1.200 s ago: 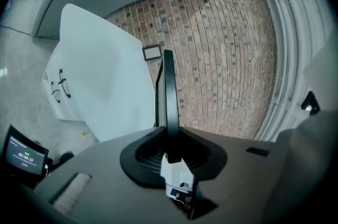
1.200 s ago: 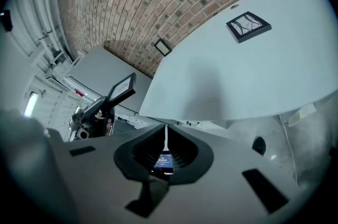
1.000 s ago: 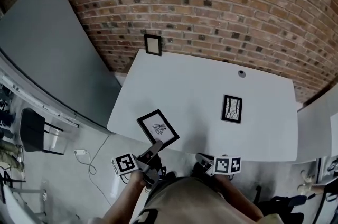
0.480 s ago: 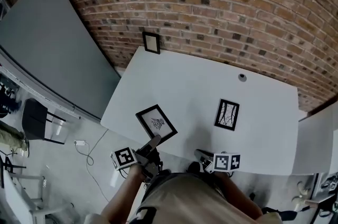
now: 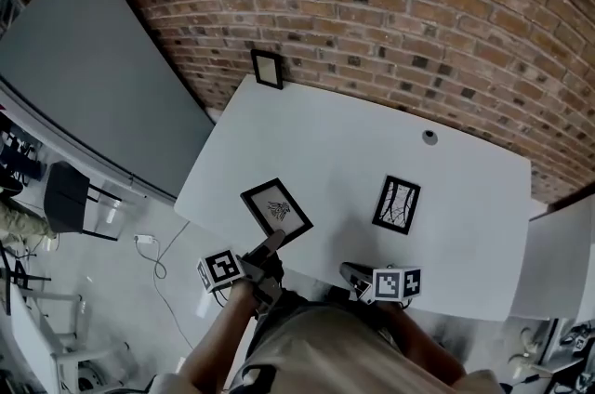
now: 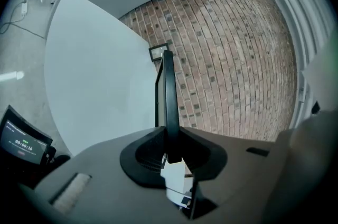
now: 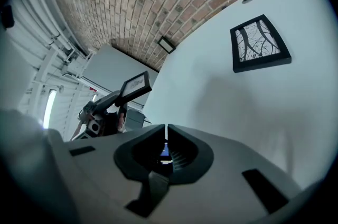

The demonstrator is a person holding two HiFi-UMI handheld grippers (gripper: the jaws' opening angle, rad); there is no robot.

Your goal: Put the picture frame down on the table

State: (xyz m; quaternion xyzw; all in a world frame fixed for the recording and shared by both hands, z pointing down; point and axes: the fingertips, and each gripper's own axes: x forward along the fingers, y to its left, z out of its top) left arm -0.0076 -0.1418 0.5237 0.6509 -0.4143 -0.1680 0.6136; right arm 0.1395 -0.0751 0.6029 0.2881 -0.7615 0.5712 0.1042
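The step in hand is the lowering itself. The picture frame (image 5: 276, 209) hangs over the near left corner of the counter (image 5: 325, 151), clamped by its near edge in the left hand-held gripper (image 5: 272, 245) and tilted, face up. To do it well, I would bring it a little further in from the counter's edge so the whole frame has support. Then level it and let the far edge meet the surface first, easing the near edge down after it. The pads should part only once the frame lies flat, since letting go early would let it drop or slide off the corner. The open stretch between it and the second frame (image 5: 397, 204), which lies flat to the right, looks the safest landing place.

The left hand-held gripper's jaws stand only slightly apart, pressed on the frame's thin edge, which runs up between them in the left gripper view. Whether the frame's far corner already touches the counter is hard to tell from the head view. It looks just clear of it.

The right hand-held gripper (image 5: 353, 273) has its jaws together with nothing between them, low at the counter's near edge.
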